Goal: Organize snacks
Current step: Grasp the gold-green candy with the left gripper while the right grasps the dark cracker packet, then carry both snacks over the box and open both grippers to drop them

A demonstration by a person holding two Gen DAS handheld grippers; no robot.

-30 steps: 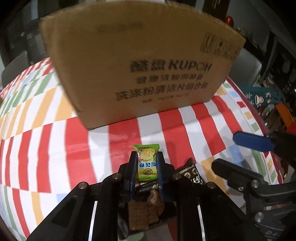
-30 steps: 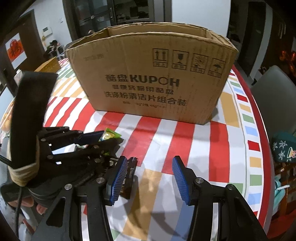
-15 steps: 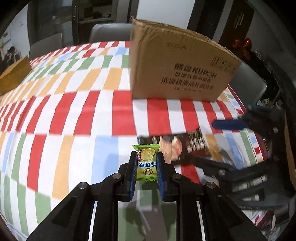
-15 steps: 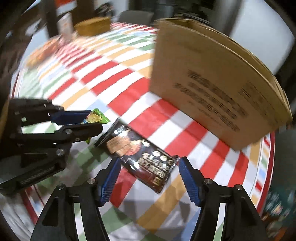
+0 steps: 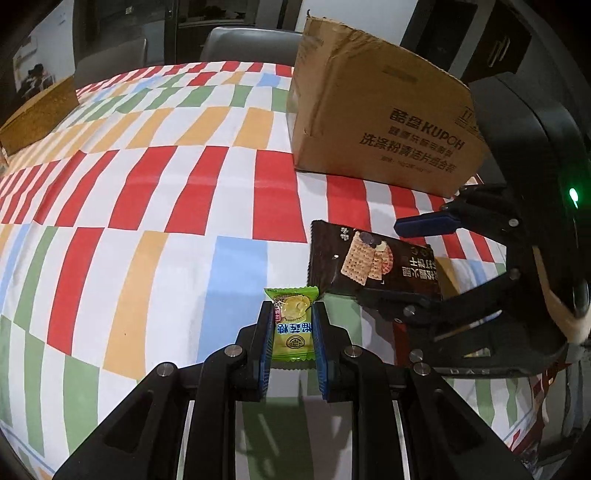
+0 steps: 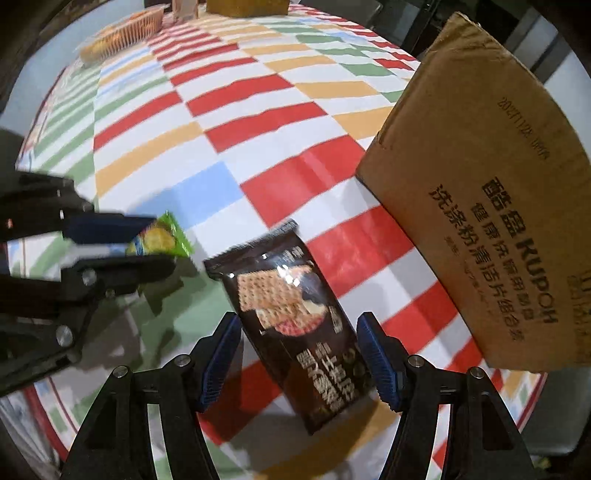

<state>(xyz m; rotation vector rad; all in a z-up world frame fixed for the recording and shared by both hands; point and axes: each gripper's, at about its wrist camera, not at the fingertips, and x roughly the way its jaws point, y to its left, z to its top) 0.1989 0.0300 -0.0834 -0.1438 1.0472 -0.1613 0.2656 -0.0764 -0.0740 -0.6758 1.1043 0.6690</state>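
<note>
My left gripper (image 5: 291,314) is shut on a small green candy packet (image 5: 291,321) and holds it above the checkered tablecloth; the candy also shows in the right wrist view (image 6: 162,238). A dark cracker packet (image 5: 369,264) lies flat on the cloth just right of the candy. My right gripper (image 6: 299,332) is open, its two blue pads straddling the cracker packet (image 6: 295,317) without touching it. The open cardboard box (image 5: 384,122) stands at the back right, and close on the right in the right wrist view (image 6: 491,206).
A checkered tablecloth (image 5: 147,177) covers the round table. A small brown box (image 5: 37,110) sits at the far left edge. A basket of snacks (image 6: 118,35) sits at the far side. Grey chairs (image 5: 251,44) stand behind the table.
Both grippers pulled back and swung left from the box. The right gripper came down over the cracker packet, now between its open pads. The left gripper still holds the candy.
</note>
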